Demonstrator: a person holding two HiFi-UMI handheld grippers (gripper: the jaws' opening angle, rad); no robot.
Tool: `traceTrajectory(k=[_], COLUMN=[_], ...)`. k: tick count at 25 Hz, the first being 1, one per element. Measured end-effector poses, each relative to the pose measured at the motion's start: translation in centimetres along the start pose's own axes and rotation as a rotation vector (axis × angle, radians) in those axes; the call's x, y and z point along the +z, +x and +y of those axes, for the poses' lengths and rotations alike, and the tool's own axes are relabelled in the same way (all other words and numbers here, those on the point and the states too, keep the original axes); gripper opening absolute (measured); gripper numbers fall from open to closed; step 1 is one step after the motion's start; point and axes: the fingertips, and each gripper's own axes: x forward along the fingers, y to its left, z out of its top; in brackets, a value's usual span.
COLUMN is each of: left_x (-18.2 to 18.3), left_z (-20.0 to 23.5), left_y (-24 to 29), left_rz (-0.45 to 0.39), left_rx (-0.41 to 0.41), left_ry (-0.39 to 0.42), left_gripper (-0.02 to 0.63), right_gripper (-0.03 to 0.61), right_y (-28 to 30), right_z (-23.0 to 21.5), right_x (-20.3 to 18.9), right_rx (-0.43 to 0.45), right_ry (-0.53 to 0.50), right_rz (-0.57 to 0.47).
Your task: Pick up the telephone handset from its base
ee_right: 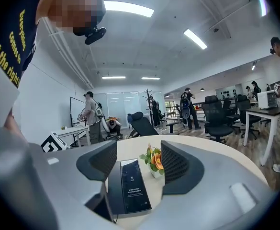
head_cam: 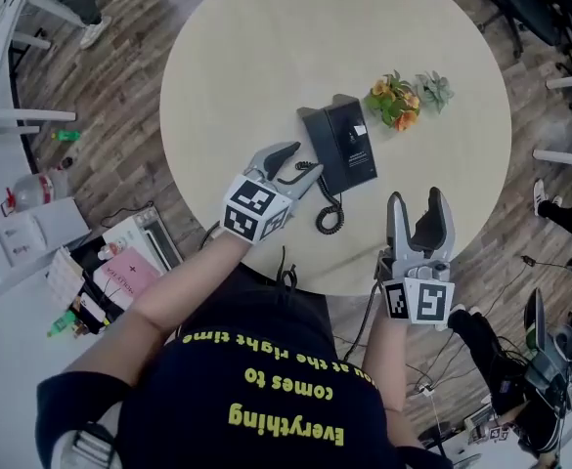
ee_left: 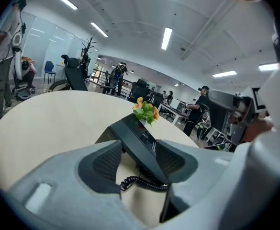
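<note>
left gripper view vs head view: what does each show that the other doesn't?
Left gripper view only: ceiling lights, an office chair and people standing beyond the table.
Head view only: the table's full round outline, the wood floor, the person's black shirt, and the left gripper from above with its marker cube.
Both: the black telephone, its coiled cord, the flowers, and the left gripper's jaws, open toward the telephone.

The telephone (head_cam: 342, 145) was black, with a small white label and a black coiled cord (head_cam: 329, 215) at its near end. The table (head_cam: 266, 47) was plain pale cream. To the right, the flowers (head_cam: 395, 101) were orange and yellow with green leaves. The left gripper (head_cam: 305, 157) and the right gripper (head_cam: 417, 198) were grey with dark dimpled pads (ee_left: 106, 164) and carried black-and-white square markers. The floor (head_cam: 119, 96) was brown wood grain.
</note>
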Motion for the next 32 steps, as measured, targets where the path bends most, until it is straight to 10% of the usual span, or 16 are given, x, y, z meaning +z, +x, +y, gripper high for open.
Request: traceTrajectory(k=[9,32], left_x=[-2.6,-3.2], left_z=[0.5,-0.1], left_y=[3.5,4.3], left_rz=[0.067,0.087], left_rx=[-0.073,-0.056], left_ry=[-0.2,-0.348], left_gripper=[0.229,0.138], right_gripper=[0.255,0.23], right_y=[1.6,1.1], right_z=[0.0,-0.4], right_x=[-2.2,-3.6], right_rx=[0.015,0.011], right_ry=[0.006,0.023], right_rz=[0.055,0.083])
